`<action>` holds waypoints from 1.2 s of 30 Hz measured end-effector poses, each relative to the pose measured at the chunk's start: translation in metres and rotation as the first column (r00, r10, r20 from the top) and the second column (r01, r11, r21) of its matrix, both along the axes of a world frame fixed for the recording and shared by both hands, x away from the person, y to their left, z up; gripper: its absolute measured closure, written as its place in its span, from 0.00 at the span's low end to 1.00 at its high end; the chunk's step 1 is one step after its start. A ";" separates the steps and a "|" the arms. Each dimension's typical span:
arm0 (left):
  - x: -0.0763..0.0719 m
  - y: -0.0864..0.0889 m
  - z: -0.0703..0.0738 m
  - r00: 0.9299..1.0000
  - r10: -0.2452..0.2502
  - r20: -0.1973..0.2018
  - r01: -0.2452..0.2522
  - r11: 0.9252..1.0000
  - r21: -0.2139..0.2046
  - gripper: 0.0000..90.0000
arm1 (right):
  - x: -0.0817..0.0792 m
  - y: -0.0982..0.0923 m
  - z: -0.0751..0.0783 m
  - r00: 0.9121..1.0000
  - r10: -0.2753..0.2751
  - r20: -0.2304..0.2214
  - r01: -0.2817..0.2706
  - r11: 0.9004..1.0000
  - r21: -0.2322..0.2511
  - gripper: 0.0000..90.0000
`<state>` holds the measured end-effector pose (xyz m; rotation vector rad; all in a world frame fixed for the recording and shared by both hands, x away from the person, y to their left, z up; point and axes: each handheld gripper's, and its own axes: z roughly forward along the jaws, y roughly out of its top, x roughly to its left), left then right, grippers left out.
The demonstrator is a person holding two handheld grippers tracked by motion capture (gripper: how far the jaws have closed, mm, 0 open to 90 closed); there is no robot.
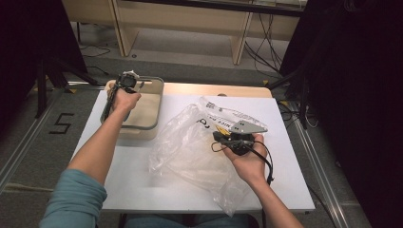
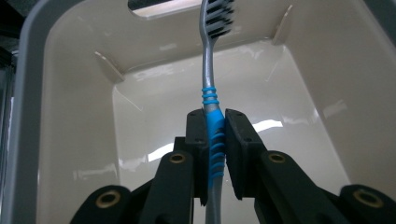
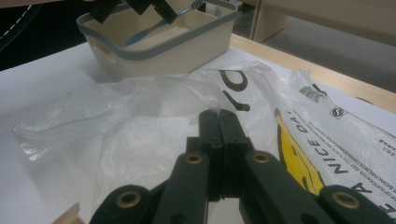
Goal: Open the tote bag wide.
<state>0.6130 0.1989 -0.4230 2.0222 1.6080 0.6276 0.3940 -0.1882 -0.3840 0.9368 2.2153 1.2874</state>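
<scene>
Looks about halfway: a blue-and-grey toothbrush [image 2: 212,112] is clamped between the left gripper [image 2: 215,135] jaws and held over the empty cream plastic bin [image 2: 70,116], not yet dropped. The crinkly clear plastic bag [image 3: 140,121] is pinched by the right gripper [image 3: 219,128], jaws together.

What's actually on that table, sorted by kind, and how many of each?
Toothbrush: 1
Cream bin: 1
Clear plastic bag: 1
Hand-held grippers: 2, left gripper and right gripper
Total: 5
</scene>
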 end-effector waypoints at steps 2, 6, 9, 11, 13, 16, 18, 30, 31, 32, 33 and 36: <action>-0.001 0.000 0.002 1.000 0.000 0.009 0.000 1.000 -0.001 0.88 | 0.000 0.000 0.000 1.000 0.000 0.000 0.000 1.000 0.000 1.00; -0.002 0.000 0.005 1.000 0.002 0.028 -0.002 1.000 -0.009 0.88 | 0.000 0.000 0.000 1.000 0.000 0.001 0.000 1.000 0.000 1.00; -0.002 0.000 0.007 0.999 0.001 0.039 0.000 1.000 -0.015 0.88 | 0.000 0.000 0.000 1.000 -0.001 0.001 0.001 1.000 0.000 1.00; -0.003 0.000 0.008 0.999 0.000 0.050 0.001 1.000 -0.017 0.88 | 0.000 0.000 0.000 1.000 -0.001 0.001 0.001 1.000 0.000 1.00; -0.003 -0.001 0.010 0.998 0.000 0.062 0.001 1.000 -0.016 0.88 | 0.000 0.000 0.000 1.000 -0.001 0.001 0.001 1.000 0.000 1.00; -0.004 -0.003 0.012 0.998 -0.008 0.068 0.009 1.000 -0.015 0.88 | 0.000 0.000 0.000 1.000 -0.001 0.001 0.001 1.000 0.000 1.00; -0.004 -0.004 0.013 0.997 -0.011 0.075 0.012 1.000 -0.015 0.88 | 0.000 0.000 0.000 1.000 -0.001 0.002 0.001 1.000 -0.001 1.00; -0.009 -0.008 0.029 0.992 -0.026 0.125 0.029 0.999 -0.028 0.88 | 0.000 0.001 -0.001 1.000 -0.001 0.004 0.001 1.000 -0.002 1.00; -0.009 -0.009 0.031 0.991 -0.029 0.130 0.033 0.999 -0.026 0.88 | 0.000 0.002 -0.001 1.000 -0.001 0.004 0.001 1.000 -0.002 1.00; -0.010 -0.010 0.033 0.990 -0.031 0.136 0.035 0.999 -0.028 0.88 | 0.000 0.002 -0.001 1.000 0.001 0.005 -0.001 1.000 -0.002 1.00; -0.010 -0.011 0.034 0.990 -0.034 0.140 0.038 0.999 -0.029 0.88 | 0.000 0.002 -0.001 1.000 -0.001 0.004 0.001 1.000 -0.002 1.00; -0.013 -0.012 0.037 0.988 -0.042 0.149 0.047 0.998 -0.031 0.88 | 0.000 0.001 0.000 1.000 0.000 0.006 0.000 1.000 -0.001 1.00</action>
